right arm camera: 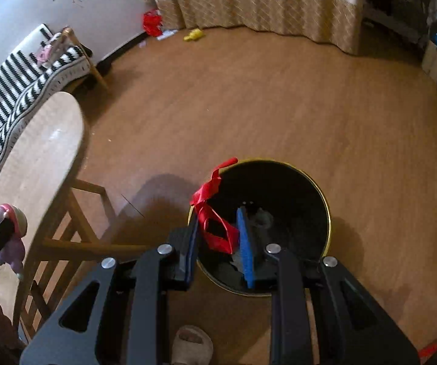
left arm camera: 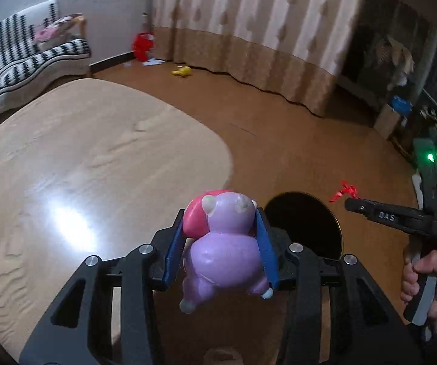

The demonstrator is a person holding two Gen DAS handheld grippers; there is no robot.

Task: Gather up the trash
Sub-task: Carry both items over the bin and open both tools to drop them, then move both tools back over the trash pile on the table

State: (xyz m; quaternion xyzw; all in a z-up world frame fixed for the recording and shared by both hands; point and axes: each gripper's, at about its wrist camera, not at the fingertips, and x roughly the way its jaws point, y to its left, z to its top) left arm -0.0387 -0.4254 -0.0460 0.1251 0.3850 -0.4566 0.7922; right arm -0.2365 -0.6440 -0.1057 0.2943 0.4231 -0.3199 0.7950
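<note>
My left gripper is shut on a purple and pink toy figure, held above the edge of the light wooden table. That toy also shows at the left edge of the right wrist view. My right gripper is shut on a red ribbon, which hangs between its blue pads over the near-left rim of a round black bin on the floor. In the left wrist view the bin lies just right of the toy, and the right gripper with the ribbon is held by a hand.
A striped sofa stands behind the table. Red wrapping, papers and a yellow object lie by the curtain. Boxes and clutter fill the right side. A slippered foot stands near the bin. Table legs are left of the bin.
</note>
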